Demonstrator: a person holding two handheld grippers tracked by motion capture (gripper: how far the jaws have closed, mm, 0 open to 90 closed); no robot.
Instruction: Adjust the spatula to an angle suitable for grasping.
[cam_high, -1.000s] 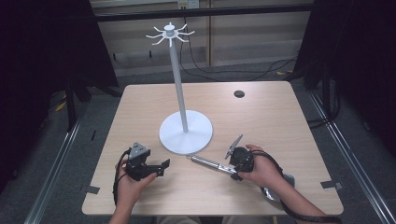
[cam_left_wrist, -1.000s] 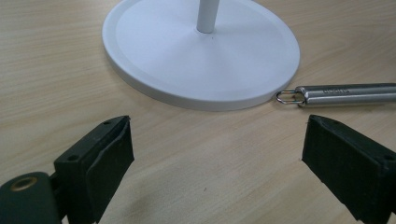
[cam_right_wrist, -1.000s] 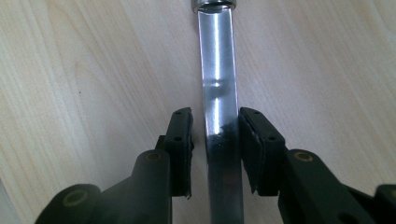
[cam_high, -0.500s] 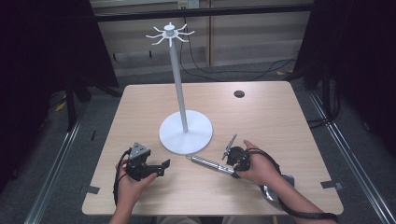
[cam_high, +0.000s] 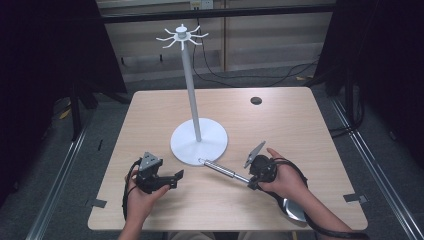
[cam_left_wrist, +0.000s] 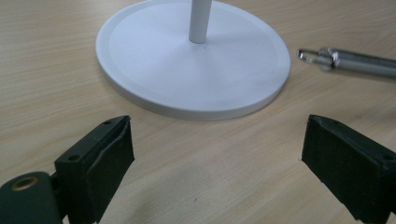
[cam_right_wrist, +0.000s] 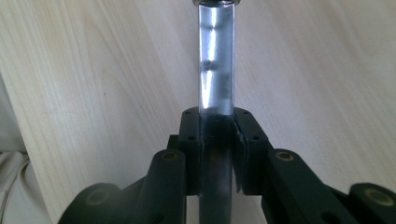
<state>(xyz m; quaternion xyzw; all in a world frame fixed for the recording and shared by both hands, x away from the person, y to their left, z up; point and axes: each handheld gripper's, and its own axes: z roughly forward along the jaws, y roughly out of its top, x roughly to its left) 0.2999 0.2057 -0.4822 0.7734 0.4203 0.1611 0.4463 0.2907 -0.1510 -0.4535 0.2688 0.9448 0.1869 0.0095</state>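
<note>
A white hanging stand has a round base (cam_high: 199, 141), a tall pole (cam_high: 190, 85) and a ring of hooks (cam_high: 180, 36) on top. My right gripper (cam_high: 252, 180) is shut on a metal utensil's handle (cam_high: 222, 171). The handle's loop end lies at the base's rim, and its shiny bowl (cam_high: 292, 210) sits under the forearm. In the right gripper view the handle (cam_right_wrist: 215, 60) runs straight out from between the closed jaws of the gripper (cam_right_wrist: 216, 126). My left gripper (cam_high: 175, 177) rests open on the table, left of the base. In its own view, that gripper (cam_left_wrist: 215, 154) faces the base (cam_left_wrist: 187, 70) and the handle tip (cam_left_wrist: 327, 56).
The wooden table (cam_high: 280, 130) carries a small black disc (cam_high: 256, 100) at the far right. Grey tape marks sit near the front corners (cam_high: 99, 203) (cam_high: 352, 197). Cables trail from both grippers, and dark floor with rails surrounds the table.
My right gripper has shifted slightly with the utensil, so the handle's tip now lies closer to the stand's base. The left gripper has stayed put.
</note>
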